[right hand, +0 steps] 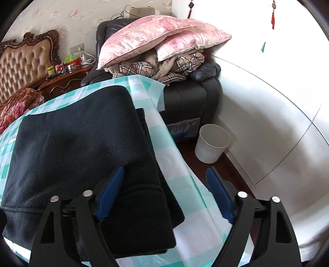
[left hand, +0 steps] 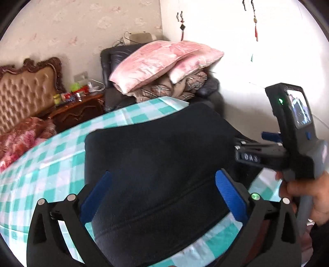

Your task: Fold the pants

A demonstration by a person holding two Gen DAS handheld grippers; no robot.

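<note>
The dark pants are lying pretty much folded mid-frame on the checkered worktop, both the left gripper and right gripper are held wide open and empty, so probably only a final smoothing is needed.

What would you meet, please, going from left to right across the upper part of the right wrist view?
Tufted headboard → cluttered nightstand → pink pillows stacked on the dark armchair → red hanging ornament.

Black pants, teal-and-white checked cloth, pink pillows, white bin
</note>
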